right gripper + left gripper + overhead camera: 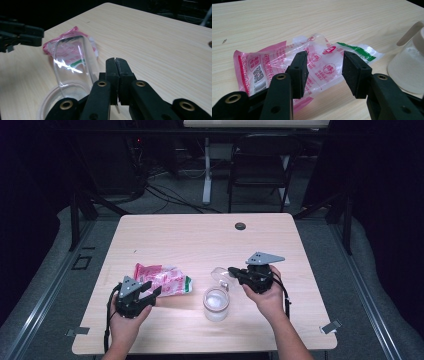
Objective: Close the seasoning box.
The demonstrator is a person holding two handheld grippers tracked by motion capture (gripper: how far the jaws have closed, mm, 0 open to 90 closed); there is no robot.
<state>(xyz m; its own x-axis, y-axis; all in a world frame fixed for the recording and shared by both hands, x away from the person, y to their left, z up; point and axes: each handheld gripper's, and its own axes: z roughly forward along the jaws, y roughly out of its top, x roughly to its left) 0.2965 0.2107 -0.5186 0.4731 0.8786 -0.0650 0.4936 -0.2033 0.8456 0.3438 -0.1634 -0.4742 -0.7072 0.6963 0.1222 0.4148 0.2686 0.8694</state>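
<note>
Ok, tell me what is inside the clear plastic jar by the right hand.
The clear plastic jar holds a white, powdery-looking fill, seen in the high view and the left gripper view. How deep it goes is hidden by the cloudy wall. A clear plastic lid tilts above the jar's mouth.

The light wood-grain rectangular surface (200,235) carries a crumpled pink-and-clear plastic bag (162,279) at front left, a clear round plastic jar of white powder (216,304) at front centre, and a small dark round disc (240,226) near the far edge.
</note>
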